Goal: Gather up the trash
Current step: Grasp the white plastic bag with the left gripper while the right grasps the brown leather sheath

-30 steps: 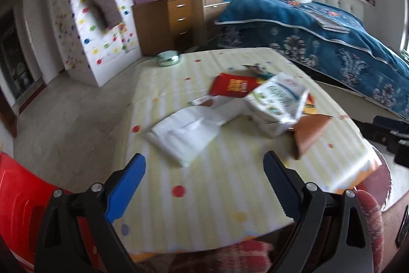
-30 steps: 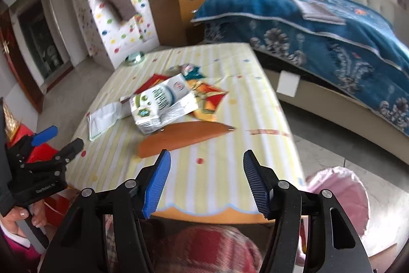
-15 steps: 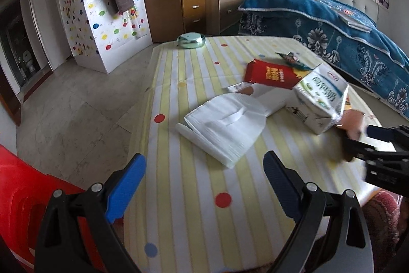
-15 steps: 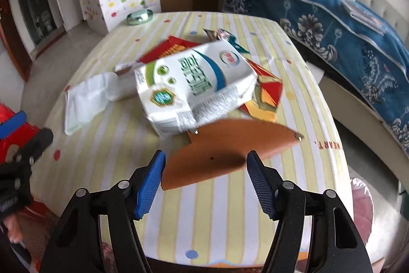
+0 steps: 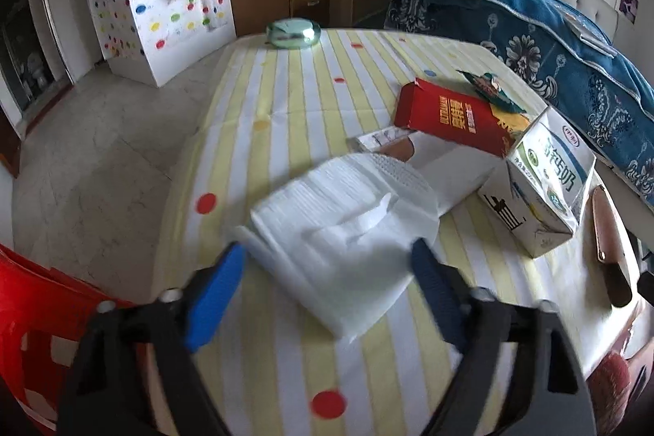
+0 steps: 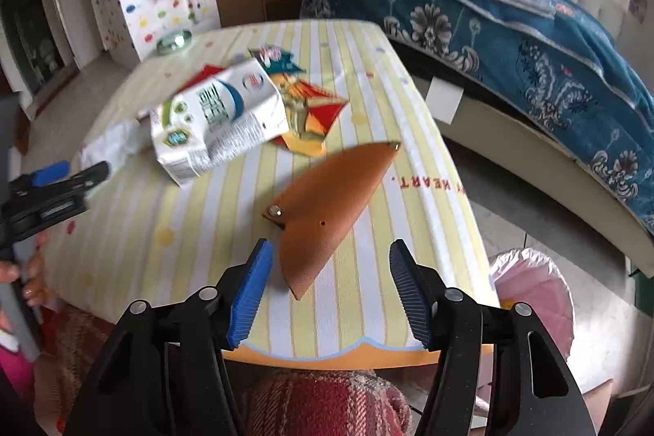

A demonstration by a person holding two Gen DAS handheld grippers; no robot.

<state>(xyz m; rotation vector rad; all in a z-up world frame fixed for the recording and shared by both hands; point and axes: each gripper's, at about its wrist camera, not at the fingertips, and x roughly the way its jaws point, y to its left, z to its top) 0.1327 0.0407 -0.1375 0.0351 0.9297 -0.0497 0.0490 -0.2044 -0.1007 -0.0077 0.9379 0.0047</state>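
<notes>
Trash lies on a yellow-striped table (image 5: 286,101). A white folded tissue (image 5: 343,227) lies between the fingertips of my open left gripper (image 5: 327,260), close in front. Behind it are a red carton (image 5: 449,119), a white-green milk carton (image 5: 543,186) and a colourful wrapper (image 5: 486,86). My right gripper (image 6: 329,268) is open, with the near tip of a brown leather pouch (image 6: 327,207) between its fingers. The milk carton (image 6: 216,117) and an orange wrapper (image 6: 314,113) lie further back. The left gripper (image 6: 53,182) shows at the left edge.
A pink-lined trash bin (image 6: 531,293) stands on the floor right of the table. A bed with a blue cover (image 6: 511,27) is on the right. A green tin (image 5: 292,32) sits at the table's far edge. A red chair (image 5: 24,297) is at the left.
Both grippers have moved forward over the table. The left one has closed in on the white tissue; the right one has turned and now straddles the tip of the brown pouch.
</notes>
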